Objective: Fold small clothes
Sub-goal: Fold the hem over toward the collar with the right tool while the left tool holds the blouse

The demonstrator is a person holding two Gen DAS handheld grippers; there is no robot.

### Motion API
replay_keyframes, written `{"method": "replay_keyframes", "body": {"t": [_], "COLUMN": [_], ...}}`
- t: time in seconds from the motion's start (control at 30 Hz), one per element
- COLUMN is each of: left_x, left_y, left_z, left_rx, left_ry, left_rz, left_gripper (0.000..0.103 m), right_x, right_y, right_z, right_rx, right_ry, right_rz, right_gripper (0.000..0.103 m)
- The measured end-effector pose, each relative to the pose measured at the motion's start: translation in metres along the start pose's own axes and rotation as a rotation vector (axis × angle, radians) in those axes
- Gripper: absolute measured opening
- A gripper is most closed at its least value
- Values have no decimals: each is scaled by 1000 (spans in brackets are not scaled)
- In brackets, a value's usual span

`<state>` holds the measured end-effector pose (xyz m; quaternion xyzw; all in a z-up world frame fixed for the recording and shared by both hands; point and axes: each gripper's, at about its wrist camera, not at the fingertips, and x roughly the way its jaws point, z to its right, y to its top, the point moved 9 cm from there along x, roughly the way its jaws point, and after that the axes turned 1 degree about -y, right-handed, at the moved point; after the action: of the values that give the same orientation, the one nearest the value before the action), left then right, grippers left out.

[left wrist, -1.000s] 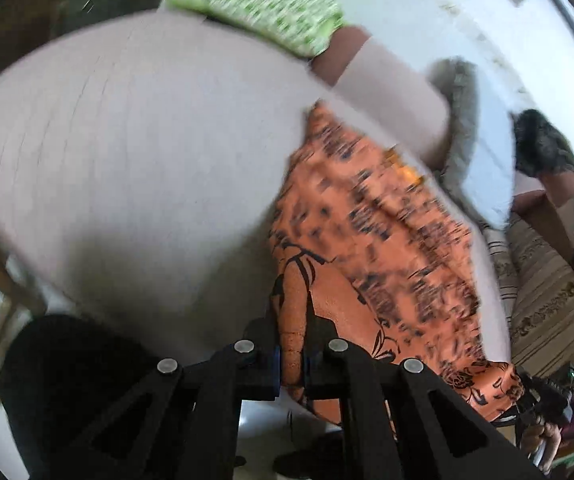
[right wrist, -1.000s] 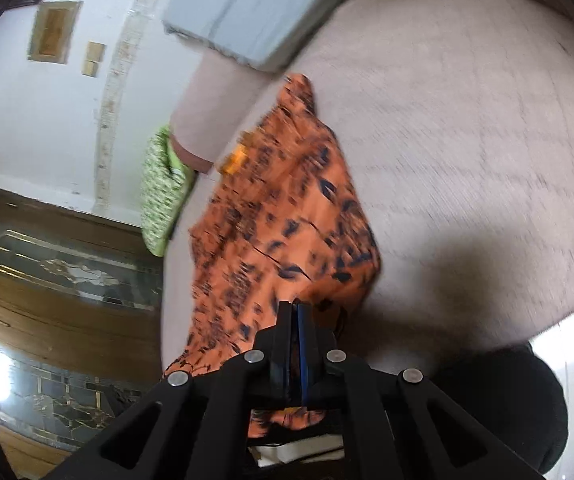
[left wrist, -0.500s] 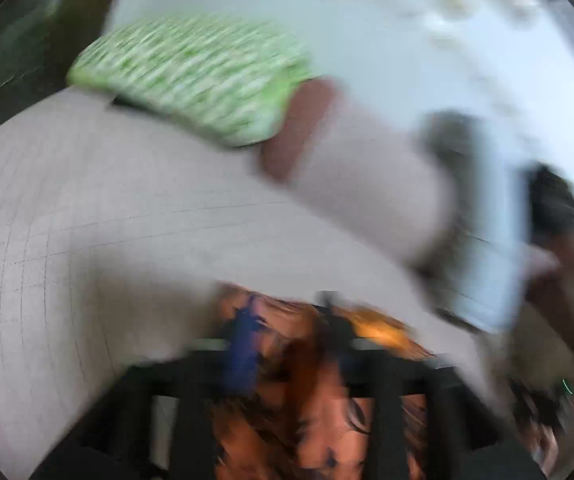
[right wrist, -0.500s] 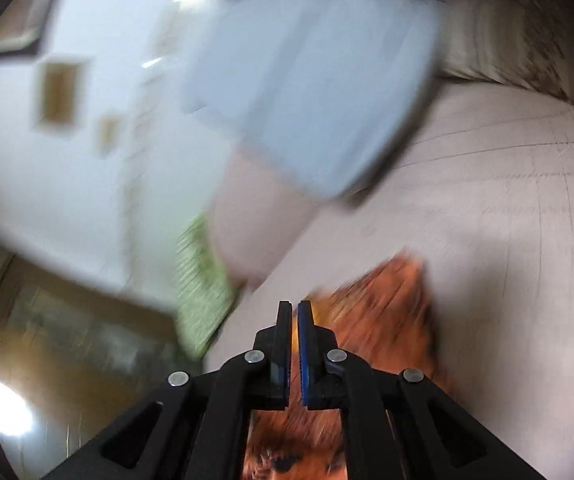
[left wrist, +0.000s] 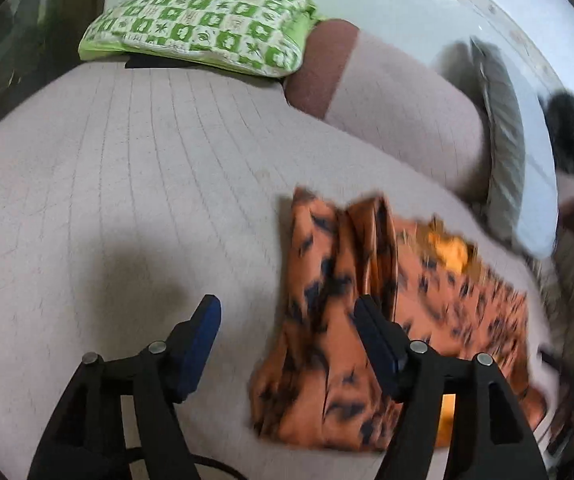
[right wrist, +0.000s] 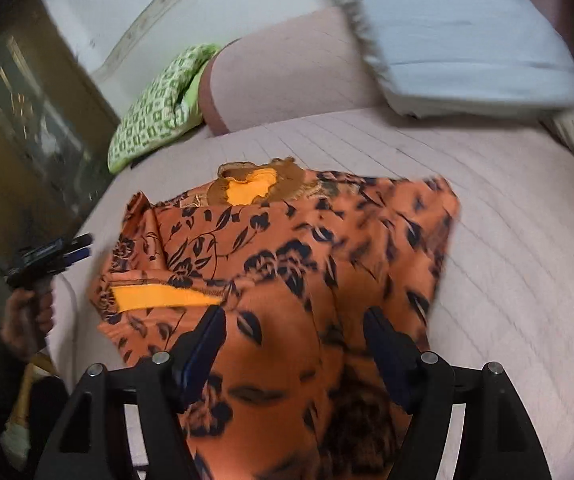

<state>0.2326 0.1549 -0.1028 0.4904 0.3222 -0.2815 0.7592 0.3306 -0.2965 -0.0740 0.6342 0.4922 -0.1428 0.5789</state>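
An orange garment with a black floral print [right wrist: 287,264] lies spread on the pinkish bed, its collar with a yellow lining toward the pillows. In the left wrist view it [left wrist: 327,320] lies to the right, partly bunched. My left gripper [left wrist: 287,316] is open and empty just above the garment's left edge; it also shows at the far left of the right wrist view [right wrist: 75,250]. My right gripper [right wrist: 295,328] is open and empty over the garment's near part.
The bed [left wrist: 127,160] has a green checked pillow [left wrist: 207,24] at its head, a pink bolster [left wrist: 387,100] and a light blue pillow [right wrist: 467,40]. A dark wooden cabinet [right wrist: 15,128] stands left of the bed.
Both grippers were shut on the garment and carried it up the bed. Now both are open and the garment lies flat on the bed.
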Motion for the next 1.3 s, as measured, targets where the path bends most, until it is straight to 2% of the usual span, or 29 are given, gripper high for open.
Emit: {"method": "replay_keyframes", "body": {"t": [0.03, 0.07, 0.1, 0.13, 0.17, 0.2, 0.3, 0.37, 0.43, 0.47, 0.53, 0.57, 0.63, 0.67, 0.7, 0.77, 0.9, 0.97, 1.17, 1.2, 1.23, 1.27, 1.3], "left_x": [2, 3, 7, 10, 12, 13, 13, 9, 10, 10, 13, 13, 9, 8, 13, 28, 65, 76, 69, 69, 70, 72, 76], "left_y": [-12, -23, -35, -44, -53, -58, -60, -60, -58, -57, -51, -45, -30, -18, -9, 7, 8, 10, 19, 19, 17, 16, 15], "left_z": [0, -1, -2, -3, -4, -4, -2, 1, 3, 3, 7, 11, 20, 26, 32, 40, 50, 53, 65, 66, 65, 64, 64], "left_rx": [8, 5, -12, -26, -31, -24, 10, 11, 14, 17, 34, 56, 110, 157, 190, 225, 293, 335, 375, 382, 384, 379, 360], "left_ry": [-4, -13, -23, -35, -36, -31, -21, -33, -28, -20, -11, -10, -2, 8, 22, 16, 22, 63, 61, 59, 57, 60, 40], "left_rz": [-20, -49, -72, -83, -93, -92, -63, -43, -22, -22, -24, -15, 25, 51, 53, 27, -107, -117, -104, -107, -115, -129, -150], "left_gripper": [70, 70, 70, 70, 70, 70, 70, 70, 70, 70, 70, 70, 70, 72, 72, 73, 72, 72, 71, 68, 50, 21, 13], "right_x": [19, 31, 42, 48, 44, 38, 6, -23, -35, -28, 8, 23, 27, 23, 19, 10, 5, 6, 19, 20, 19, 19, 18], "right_y": [-5, -11, -18, -22, -20, -16, 14, 52, 92, 98, 87, 73, 55, 51, 47, 44, 35, 29, 6, 6, 6, 6, 7], "right_z": [-4, -4, -3, -3, -6, -10, -31, -29, 6, 27, 84, 93, 90, 88, 88, 86, 84, 85, 90, 91, 91, 92, 91], "right_rx": [-44, -63, -81, -108, -109, -113, -189, -177, -32, 41, 236, 279, 276, 278, 288, 306, 265, 246, 262, 266, 269, 267, 261], "right_ry": [-24, -45, -69, -105, -104, -95, -147, -181, -214, -230, -277, -251, -204, -192, -183, -186, -185, -192, -179, -176, -176, -179, -183], "right_rz": [-63, -116, -171, -186, -185, -183, -87, 31, 130, 130, 34, -9, 8, 33, 57, 81, 70, 53, 34, 39, 47, 52, 54], "right_gripper": [74, 67, 42, 36, 25, 9, 8, 8, 9, 11, 20, 27, 38, 58, 64, 64, 64, 64, 64, 64, 64, 64, 64]}}
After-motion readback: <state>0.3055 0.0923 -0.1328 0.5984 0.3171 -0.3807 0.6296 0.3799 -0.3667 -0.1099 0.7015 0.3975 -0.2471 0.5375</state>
